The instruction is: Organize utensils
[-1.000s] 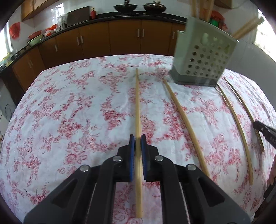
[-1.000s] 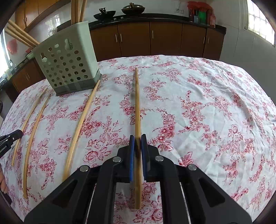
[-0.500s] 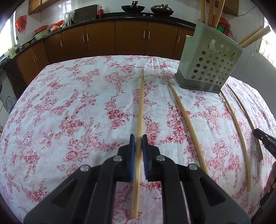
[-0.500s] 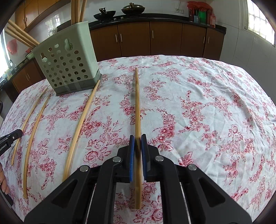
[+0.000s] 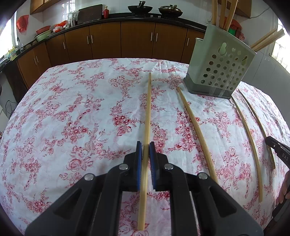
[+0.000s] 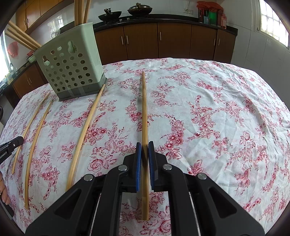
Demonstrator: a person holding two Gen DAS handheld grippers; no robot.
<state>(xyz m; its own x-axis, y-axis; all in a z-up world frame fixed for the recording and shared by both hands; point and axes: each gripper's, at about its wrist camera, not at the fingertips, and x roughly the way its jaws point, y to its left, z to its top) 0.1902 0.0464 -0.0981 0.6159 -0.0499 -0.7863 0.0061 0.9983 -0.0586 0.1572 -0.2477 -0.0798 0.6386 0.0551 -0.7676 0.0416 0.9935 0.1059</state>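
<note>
We hold two black grippers with blue pads over a tabletop (image 5: 54, 127) covered by a white cloth printed with red flowers. The left gripper (image 5: 145, 147) has its jaws pinching a long bamboo chopstick (image 5: 147, 112), which runs straight away from us between the pads, its near end sticking out below the jaws. The right gripper (image 6: 144, 146) has its jaws pinching a second bamboo chopstick (image 6: 144, 109) in the same way, gripped close to its near end.

A pale green perforated utensil holder (image 5: 221, 72) stands upright on the far part of the cloth, with several chopsticks already standing in it and leaning out over its rim. In the left view it sits to the right of the held chopstick; in the right view it sits to the left.

Three loose chopsticks lie flat on the cloth. One thicker chopstick (image 5: 197, 134) lies just beside the holder's base, pointing toward it. Two thinner chopsticks (image 5: 248, 138) lie side by side near the holder's other corner.

Behind the tabletop, brown kitchen cabinets (image 6: 163, 40) line the wall under a dark counter holding two woks (image 6: 139, 9).
</note>
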